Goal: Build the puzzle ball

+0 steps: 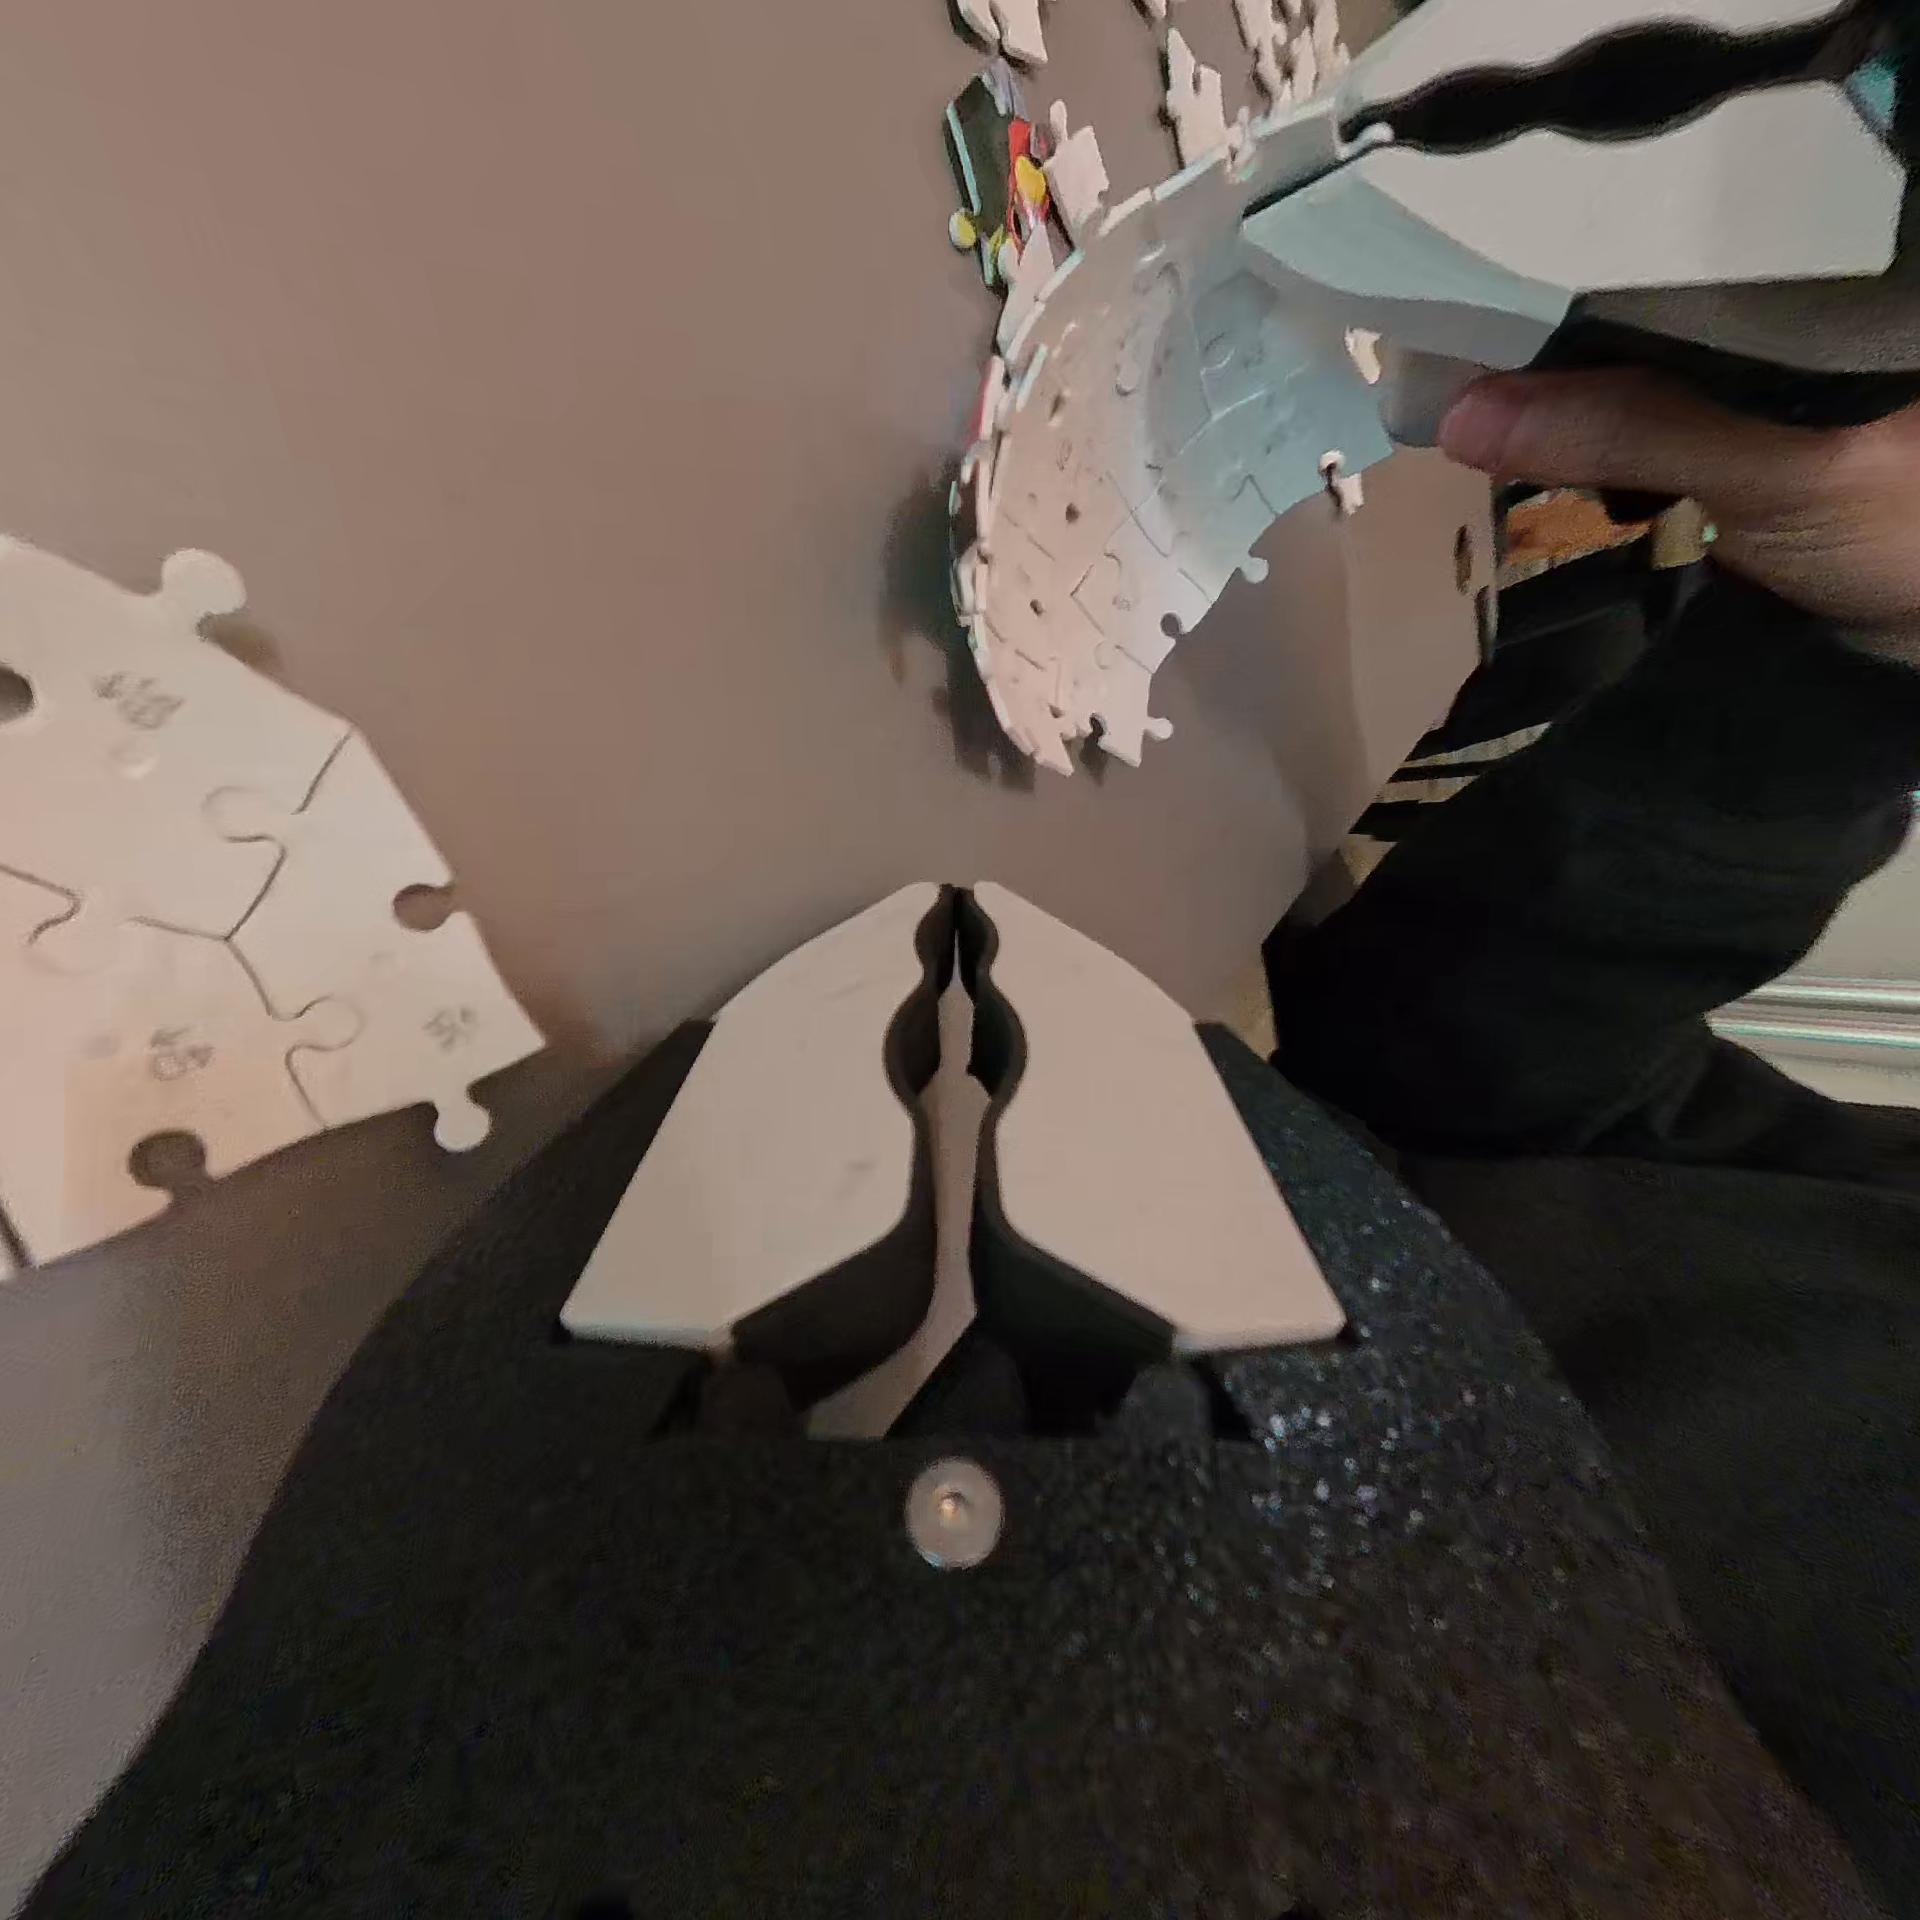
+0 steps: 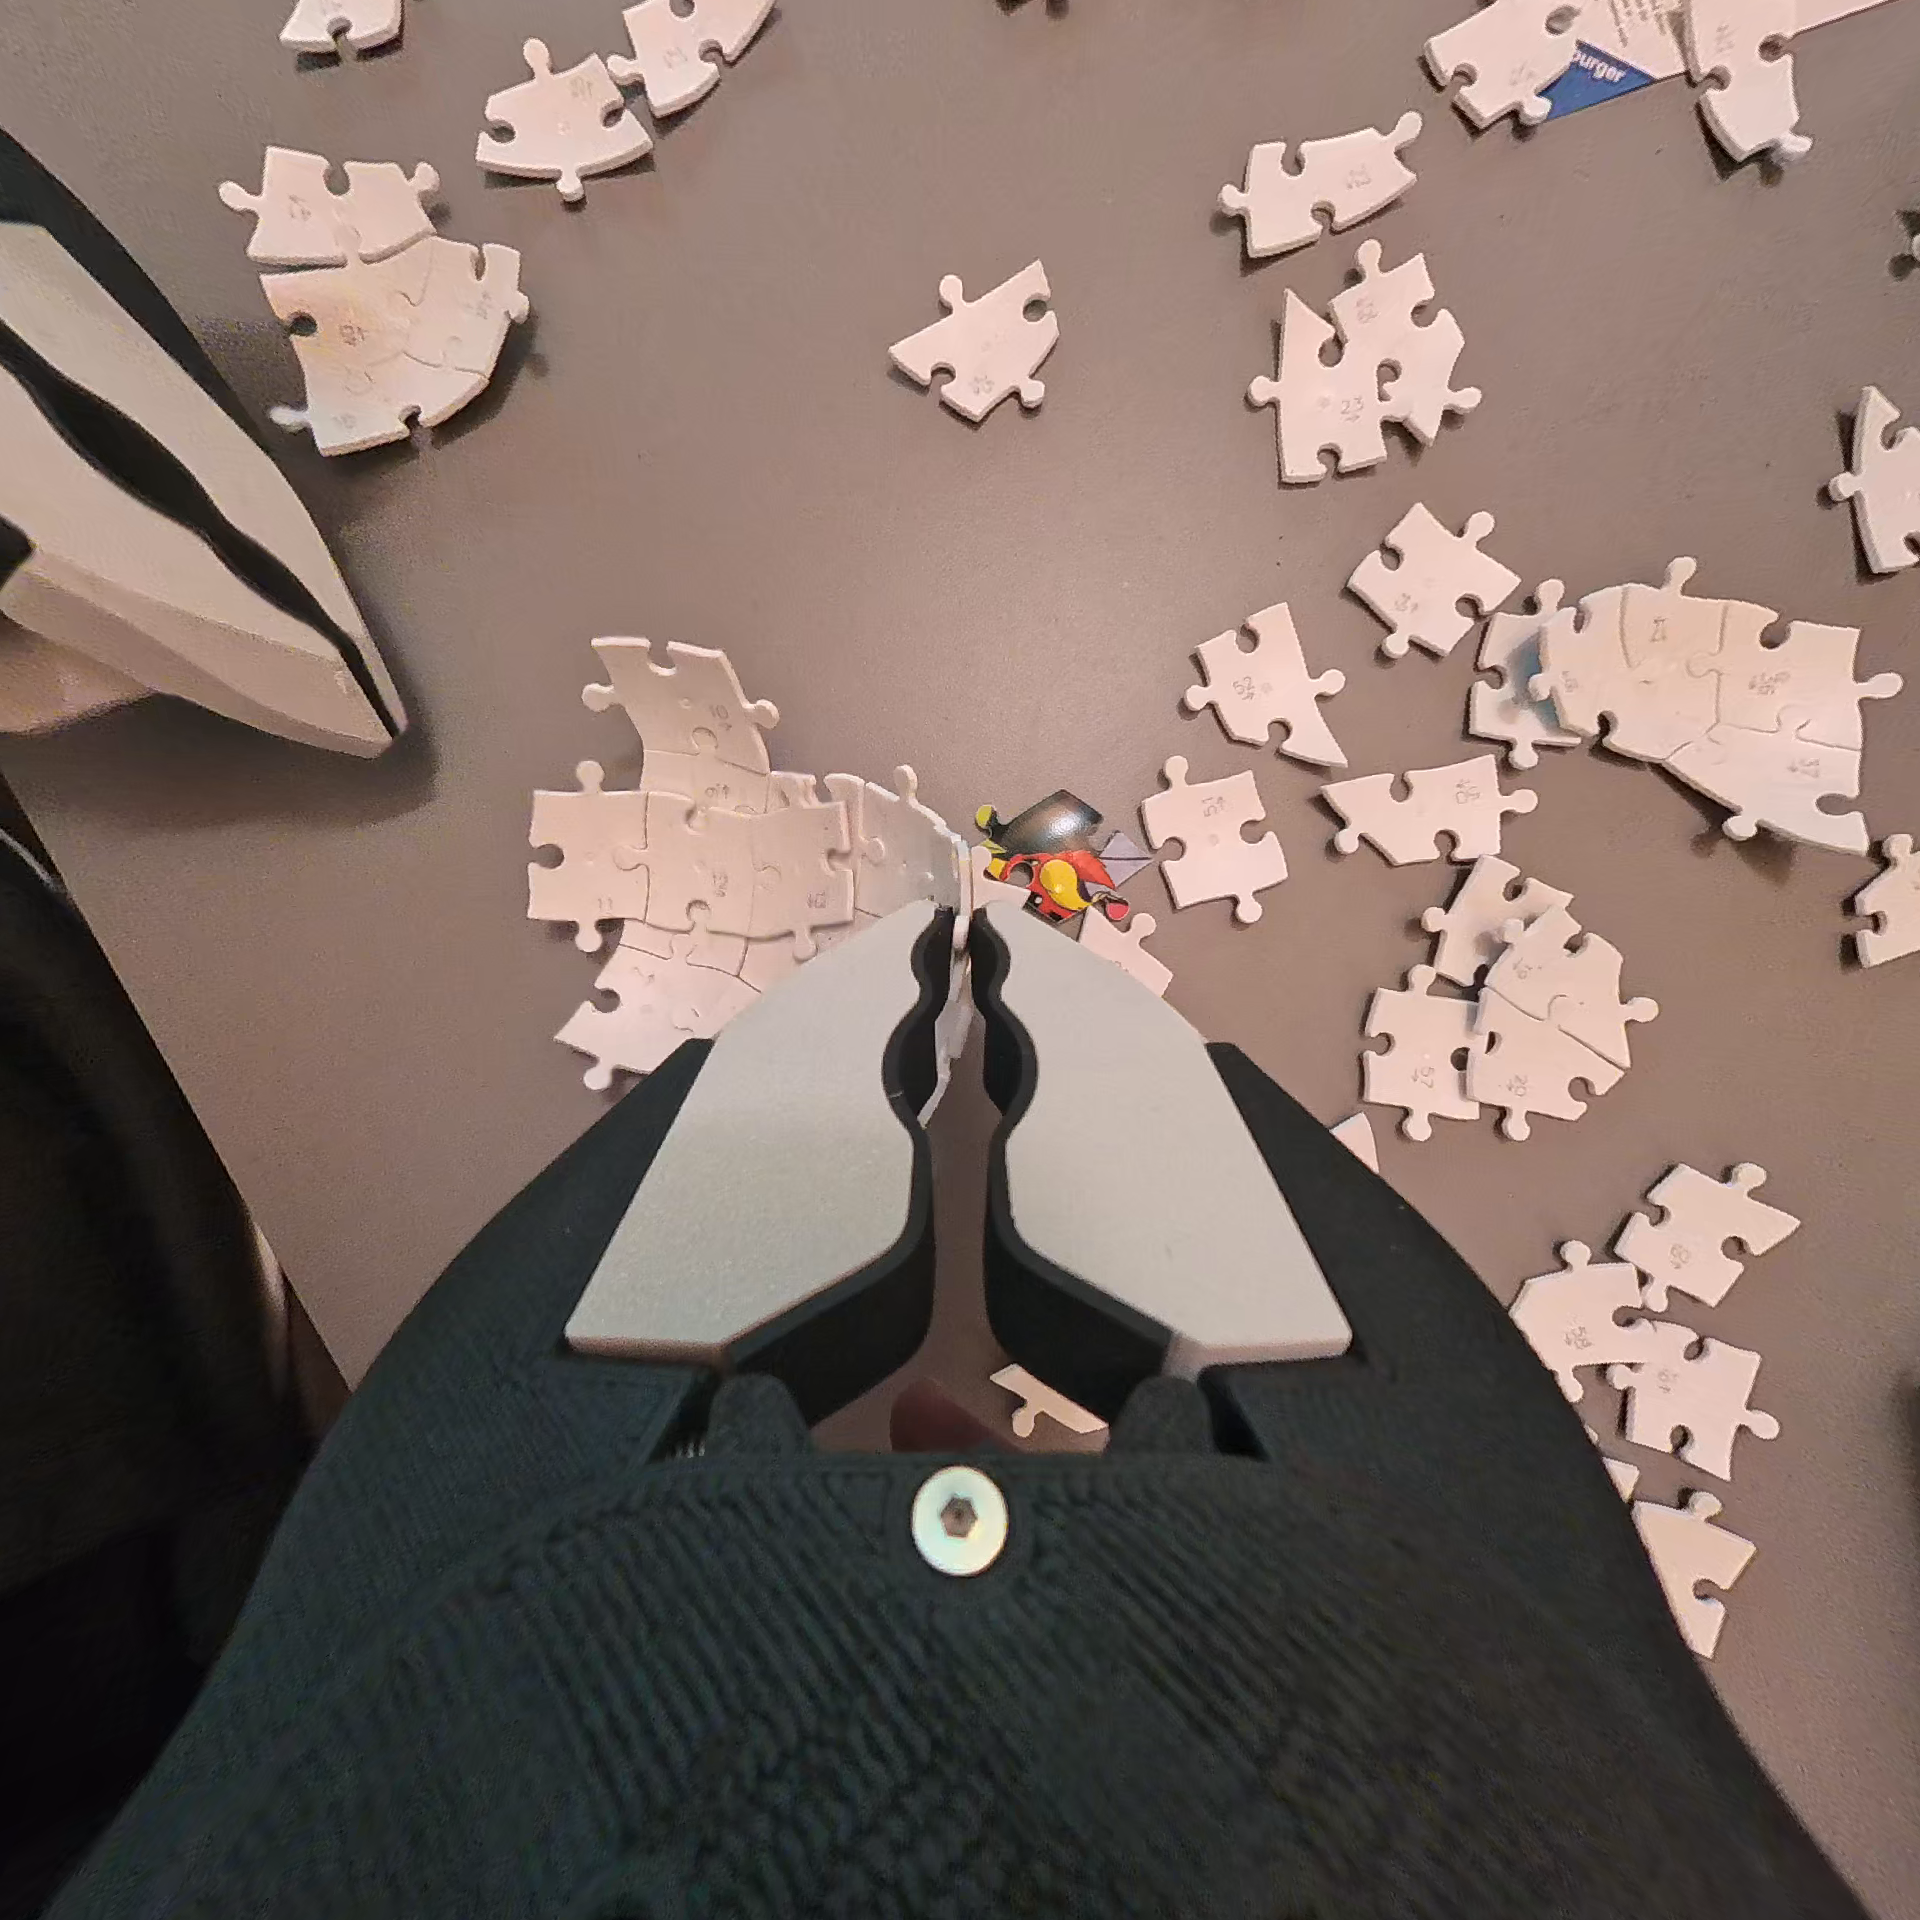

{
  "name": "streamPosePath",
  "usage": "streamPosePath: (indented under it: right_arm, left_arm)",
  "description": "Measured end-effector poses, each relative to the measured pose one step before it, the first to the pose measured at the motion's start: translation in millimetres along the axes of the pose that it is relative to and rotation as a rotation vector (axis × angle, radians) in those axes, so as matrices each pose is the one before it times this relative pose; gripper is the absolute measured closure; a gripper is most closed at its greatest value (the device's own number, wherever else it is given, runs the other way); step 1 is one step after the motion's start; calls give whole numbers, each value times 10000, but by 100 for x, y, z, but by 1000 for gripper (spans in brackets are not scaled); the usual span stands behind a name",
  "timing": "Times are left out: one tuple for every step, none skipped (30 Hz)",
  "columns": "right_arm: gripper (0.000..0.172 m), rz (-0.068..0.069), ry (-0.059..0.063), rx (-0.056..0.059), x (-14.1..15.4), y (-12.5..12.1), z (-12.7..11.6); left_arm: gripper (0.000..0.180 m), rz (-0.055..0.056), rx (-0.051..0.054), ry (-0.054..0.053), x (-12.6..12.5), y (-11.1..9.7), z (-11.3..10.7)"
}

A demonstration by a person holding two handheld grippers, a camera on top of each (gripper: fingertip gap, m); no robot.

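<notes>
My right gripper (image 2: 961, 935) pinches the edge of a curved white slab of joined puzzle pieces (image 2: 686, 862), hanging at ten o'clock above the table (image 2: 831, 540). I judge it could buckle apart. My left gripper (image 1: 954, 904) has its fingers pressed together, bare. Only the right view shows the scattered loose pieces (image 2: 1257, 686) beyond.

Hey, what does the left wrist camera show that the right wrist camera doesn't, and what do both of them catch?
Only the left wrist view shows the hand behind the right gripper and how the joined curved puzzle section bows in a dome off the grey table.

Only the right wrist view shows the many loose white puzzle pieces scattered to the right.

Both show the right gripper clamped on that section's edge, the shut, bare left gripper, and the colourful face-up piece.
</notes>
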State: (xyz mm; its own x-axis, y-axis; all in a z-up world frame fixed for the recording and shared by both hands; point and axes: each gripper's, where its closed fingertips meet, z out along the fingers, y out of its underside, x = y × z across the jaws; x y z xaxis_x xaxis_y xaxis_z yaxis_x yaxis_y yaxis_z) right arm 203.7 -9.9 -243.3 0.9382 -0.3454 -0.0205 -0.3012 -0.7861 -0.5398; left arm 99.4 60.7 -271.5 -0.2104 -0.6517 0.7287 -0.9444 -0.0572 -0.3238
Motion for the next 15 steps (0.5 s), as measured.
streamPosePath:
  right_arm:
    - [169, -8, 8, 3, -19, -16, -1]
    - [169, -1, 26, -24, 1, 6, 0]
    - [169, -17, 24, -9, -21, -24, -6]
    - [169, -16, 15, -13, -29, -11, -15]
    - [169, -9, -3, -8, -54, -9, -16]
    - [169, -9, 4, -6, -33, 4, -1]
    - [169, -12, 15, -20, -19, 14, -6]
    - [169, -13, 9, -14, -13, 11, -5]
    - [169, -9, -3, 5, -19, -14, -3]
    - [169, -8, -9, 9, -12, -17, -26]
    - [169, -16, 3, -4, 5, 3, -13]
    - [169, -14, 8, 14, 20, -8, -32]
    - [169, -4, -18, 33, -16, -30, -32]
    - [169, -4, 11, -7, 44, 52, -20]
    - [168, 10, 36, -10, 92, 49, 5]
  left_arm:
    - [177, -197, 34, 136, 122, -141, -14]
    - [160, -184, -17, 75, 171, -107, 217]
    - [148, -75, -112, 7, 177, -13, 401]
    - [148, 108, -121, 17, 262, -22, 474]
    - [149, 116, -57, -1, 281, -145, 480]
    - [149, 50, -12, -1, 273, -262, 468]
    - [149, 53, -10, -15, 205, -308, 432]
    - [150, 53, 29, -48, 83, -371, 382]
    - [153, 11, 60, -64, -37, -398, 339]
    - [160, 6, 18, -43, -105, -298, 315]
    - [172, 49, -62, -20, -137, -115, 294]
    - [177, 90, -90, 52, -65, 26, 195]
    - [178, 27, -6, 147, 149, -7, 40]
    - [179, 88, 73, 36, 53, -42, -109]
    - [179, 177, 49, -80, -70, 19, -201]
